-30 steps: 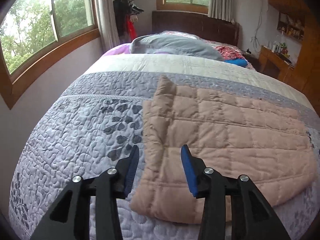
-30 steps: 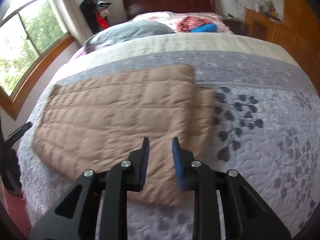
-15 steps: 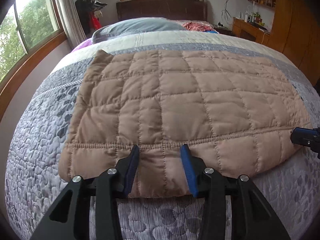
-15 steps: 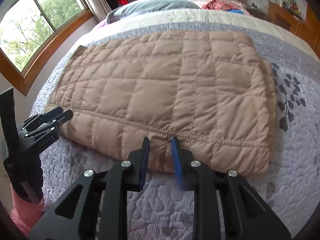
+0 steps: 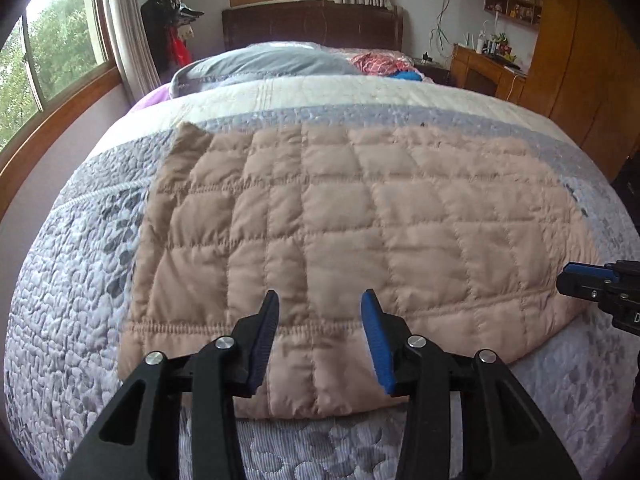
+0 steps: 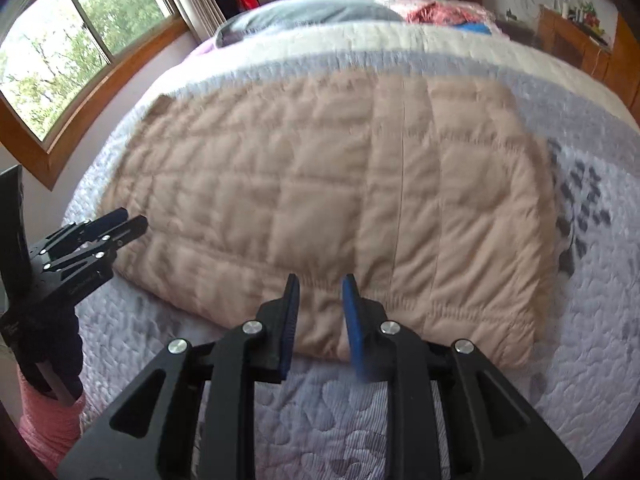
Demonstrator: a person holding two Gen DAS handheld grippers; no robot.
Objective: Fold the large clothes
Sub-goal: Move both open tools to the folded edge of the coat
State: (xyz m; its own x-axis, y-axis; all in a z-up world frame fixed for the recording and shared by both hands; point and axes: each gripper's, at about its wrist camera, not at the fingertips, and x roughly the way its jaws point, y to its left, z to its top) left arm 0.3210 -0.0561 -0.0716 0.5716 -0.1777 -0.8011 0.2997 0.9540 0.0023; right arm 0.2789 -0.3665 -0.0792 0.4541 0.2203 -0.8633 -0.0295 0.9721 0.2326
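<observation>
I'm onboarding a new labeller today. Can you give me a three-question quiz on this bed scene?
1. True or false: the tan quilted garment lies flat on the bedspread.
2. Is the left gripper clamped on anything? A) yes, on the hem B) no, it is open over the near edge C) it is out of view
3. What grey item lies near the headboard?

Key: 1 true; 2 B; 3 the grey pillow. The right gripper also holds nothing.
</observation>
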